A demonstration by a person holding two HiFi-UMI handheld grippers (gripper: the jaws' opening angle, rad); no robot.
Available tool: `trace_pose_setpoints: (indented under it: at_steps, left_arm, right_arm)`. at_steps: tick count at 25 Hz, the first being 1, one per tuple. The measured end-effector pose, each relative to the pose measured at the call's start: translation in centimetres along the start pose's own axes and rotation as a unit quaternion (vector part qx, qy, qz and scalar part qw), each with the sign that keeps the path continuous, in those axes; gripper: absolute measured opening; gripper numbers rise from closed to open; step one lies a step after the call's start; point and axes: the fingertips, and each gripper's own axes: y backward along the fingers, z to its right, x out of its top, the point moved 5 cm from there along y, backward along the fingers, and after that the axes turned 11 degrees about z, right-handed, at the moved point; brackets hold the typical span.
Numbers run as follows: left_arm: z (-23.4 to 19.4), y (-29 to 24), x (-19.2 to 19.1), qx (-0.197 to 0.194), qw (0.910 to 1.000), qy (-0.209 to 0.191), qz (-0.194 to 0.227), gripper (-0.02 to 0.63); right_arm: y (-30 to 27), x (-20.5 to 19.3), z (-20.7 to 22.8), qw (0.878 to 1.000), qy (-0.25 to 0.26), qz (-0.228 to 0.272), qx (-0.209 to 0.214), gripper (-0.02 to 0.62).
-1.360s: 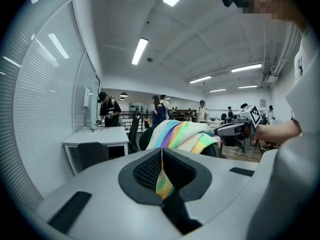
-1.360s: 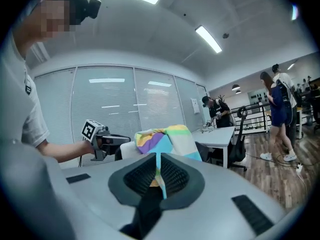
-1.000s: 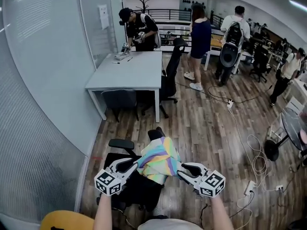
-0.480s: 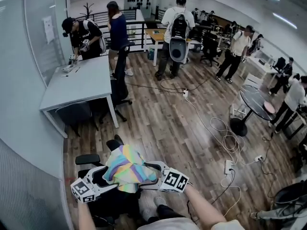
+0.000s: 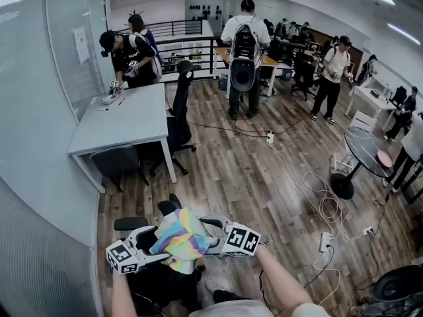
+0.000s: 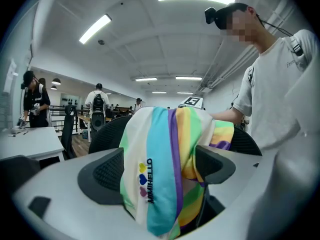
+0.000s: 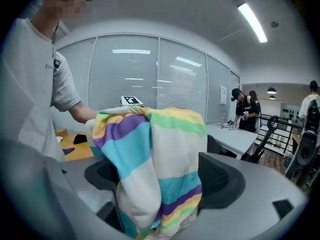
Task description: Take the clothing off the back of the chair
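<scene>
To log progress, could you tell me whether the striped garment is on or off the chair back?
On: the striped garment hangs draped over the black mesh chair back's top edge.

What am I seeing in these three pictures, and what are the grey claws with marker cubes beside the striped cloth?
No robot here: a person holds a two-jaw gripper in each hand. The wide picture comes from a camera on that person's head, looking down; the other two come from cameras riding on each gripper, looking along its jaws. The cubes with square markers are part of the grippers. The rainbow-striped garment is draped over the back of a black office chair. The left gripper and right gripper flank it from either side; both have just been opening their jaws, which now stand wide with the cloth between them, not clamped.
</scene>
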Motion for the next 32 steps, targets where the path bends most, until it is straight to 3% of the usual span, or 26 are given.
trace_pose_setpoints:
  at_steps: [3, 9, 14, 22, 27, 32]
  left_arm:
    - [-0.6, -0.2, -0.1, -0.014, 0.9999, 0.003, -0.009, 0.439]
    - [-1.4, -2.4, -1.1, -0.098, 0.9942, 0.044, -0.011, 0.439]
    - [-0.3, -2.9, -0.7, -0.120, 0.9901, 0.072, -0.012, 0.437]
    - [1.3, -2.5, -0.5, -0.103, 0.9912, 0.083, 0.001, 0.428]
    - [2.4, -1.6, -0.5, -0.087, 0.9919, 0.092, 0.011, 0.309]
    - [3.3, -0.7, -0.1, -0.051, 0.9959, 0.073, 0.014, 0.238]
  right_arm:
    - [-1.4, -0.1, 0.2, 0.999, -0.001, 0.000, 0.036, 0.430]
    - [-2.1, -1.1, 0.6, 0.996, -0.033, 0.024, 0.079, 0.430]
    - [-1.6, -1.0, -0.1, 0.992, -0.051, 0.046, 0.107, 0.428]
    - [-1.0, -0.9, -0.7, 0.991, -0.056, 0.066, 0.097, 0.399]
    - [-0.8, -1.0, -1.1, 0.994, -0.055, 0.070, 0.068, 0.367]
    - [-0.8, -0.6, -1.4, 0.996, -0.049, 0.068, 0.038, 0.348]
